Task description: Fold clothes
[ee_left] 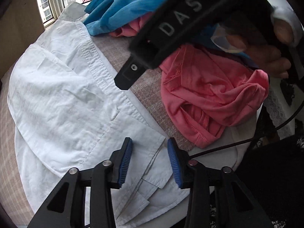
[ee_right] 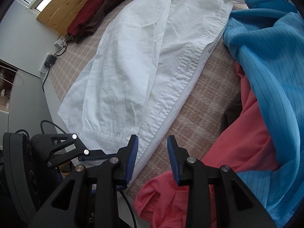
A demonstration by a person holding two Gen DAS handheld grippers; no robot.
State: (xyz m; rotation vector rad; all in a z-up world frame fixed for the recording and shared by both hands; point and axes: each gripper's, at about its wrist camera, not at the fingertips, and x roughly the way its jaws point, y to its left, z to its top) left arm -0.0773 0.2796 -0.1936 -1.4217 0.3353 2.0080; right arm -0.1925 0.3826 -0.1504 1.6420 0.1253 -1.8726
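Note:
A white button shirt (ee_left: 62, 95) lies spread on a checked cloth surface (ee_left: 148, 87), one side folded over; it also shows in the right wrist view (ee_right: 133, 60). My left gripper (ee_left: 150, 161) is open, its jaws either side of the shirt's cuff end (ee_left: 150, 148). My right gripper (ee_right: 152, 157) is open and empty above the shirt's lower placket edge and the checked cloth (ee_right: 205, 98). The right gripper's body (ee_left: 180, 19) crosses the top of the left wrist view. The left gripper's frame (ee_right: 62, 150) shows at lower left of the right wrist view.
A crumpled pink garment (ee_left: 212, 95) and a blue striped garment (ee_left: 129, 5) lie to the right; both also show in the right wrist view, pink (ee_right: 237, 142) and blue (ee_right: 269, 57). Dark red and brown folded clothes (ee_right: 95, 13) sit at the far end. A power strip (ee_right: 49, 60) lies at the left edge.

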